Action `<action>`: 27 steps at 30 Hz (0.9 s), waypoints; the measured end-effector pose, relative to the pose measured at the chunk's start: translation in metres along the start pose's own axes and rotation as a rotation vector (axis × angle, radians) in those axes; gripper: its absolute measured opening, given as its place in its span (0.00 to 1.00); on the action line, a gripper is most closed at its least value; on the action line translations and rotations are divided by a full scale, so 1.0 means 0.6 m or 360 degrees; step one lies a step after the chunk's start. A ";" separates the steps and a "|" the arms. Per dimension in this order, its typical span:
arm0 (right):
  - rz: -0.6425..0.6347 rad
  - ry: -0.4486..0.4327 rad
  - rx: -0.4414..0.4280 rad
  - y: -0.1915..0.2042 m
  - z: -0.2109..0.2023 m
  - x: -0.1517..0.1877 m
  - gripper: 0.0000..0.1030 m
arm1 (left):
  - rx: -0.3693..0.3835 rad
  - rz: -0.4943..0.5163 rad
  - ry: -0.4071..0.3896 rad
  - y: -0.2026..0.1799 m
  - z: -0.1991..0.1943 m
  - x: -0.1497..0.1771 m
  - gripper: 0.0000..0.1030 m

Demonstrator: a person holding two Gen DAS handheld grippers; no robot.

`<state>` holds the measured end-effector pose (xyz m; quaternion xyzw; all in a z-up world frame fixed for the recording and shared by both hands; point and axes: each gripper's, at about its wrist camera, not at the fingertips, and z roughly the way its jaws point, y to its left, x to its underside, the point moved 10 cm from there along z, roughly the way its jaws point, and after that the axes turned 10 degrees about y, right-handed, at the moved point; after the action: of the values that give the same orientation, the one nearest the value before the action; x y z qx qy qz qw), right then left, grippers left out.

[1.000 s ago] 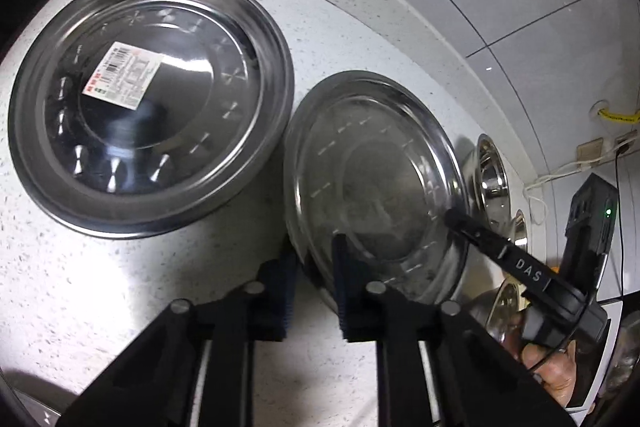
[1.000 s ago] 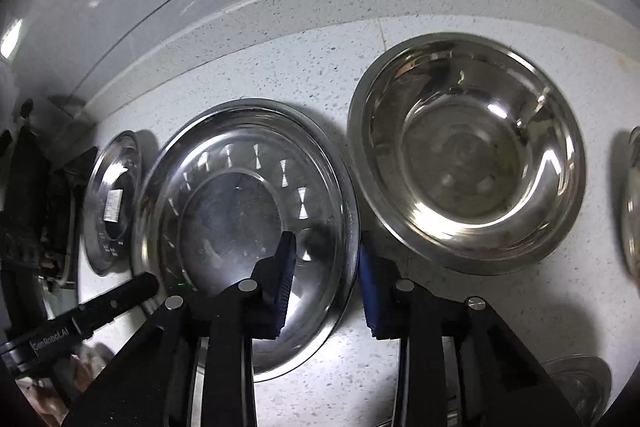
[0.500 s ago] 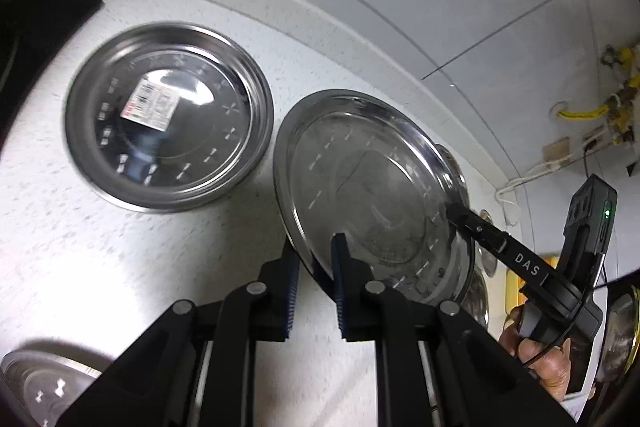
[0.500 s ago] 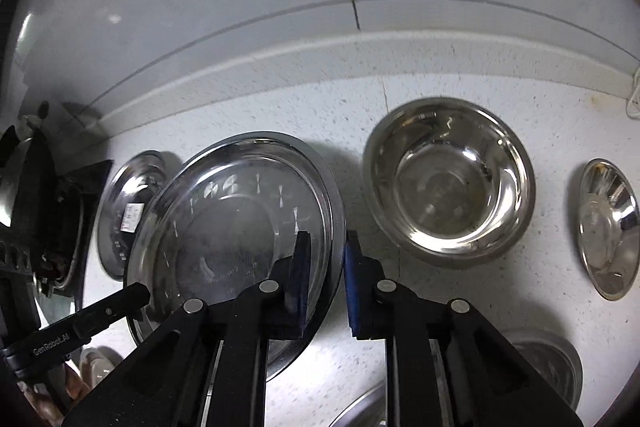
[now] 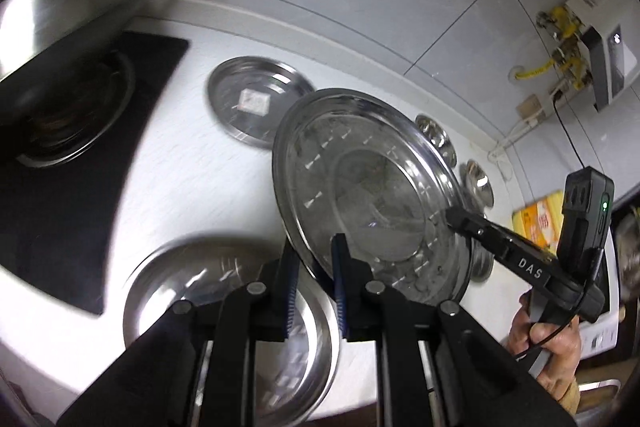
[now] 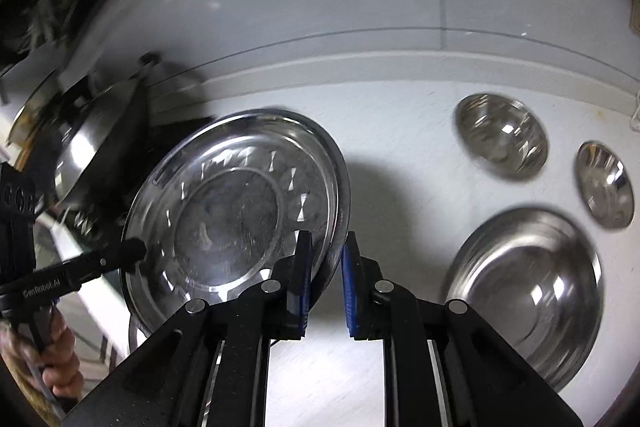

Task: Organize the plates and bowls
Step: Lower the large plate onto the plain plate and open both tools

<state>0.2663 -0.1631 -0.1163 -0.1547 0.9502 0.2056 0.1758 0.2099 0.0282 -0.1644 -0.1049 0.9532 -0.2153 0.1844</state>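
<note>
Steel plate [image 5: 360, 187] held tilted above the countertop [image 5: 192, 179], its rim pinched by left gripper [image 5: 314, 283] and right gripper [image 6: 326, 283] on opposite edges.

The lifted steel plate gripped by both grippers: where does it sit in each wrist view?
Left wrist view: the lifted steel plate fills centre-right, tilted, its lower-left rim between the left gripper fingers; the right gripper holds its right rim.
Right wrist view: the plate is centre-left, rim in the right gripper; the left gripper holds its left rim.
Shared landmark: the wok on the stove.
</note>
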 end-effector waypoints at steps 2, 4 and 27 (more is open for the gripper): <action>-0.0012 0.0007 -0.0030 0.036 -0.002 0.025 0.13 | 0.0006 0.0003 -0.0006 0.023 -0.035 0.032 0.14; -0.0035 0.0010 -0.0042 0.059 -0.004 0.043 0.13 | -0.0017 0.0013 -0.0027 0.039 -0.065 0.058 0.14; 0.0040 0.0350 -0.0017 0.150 0.133 0.197 0.14 | -0.0119 -0.0073 0.0284 0.204 0.010 0.193 0.15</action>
<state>0.1494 -0.0758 -0.2012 -0.1653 0.9646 0.1945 0.0670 0.0922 0.1021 -0.2601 -0.1139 0.9706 -0.1923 0.0896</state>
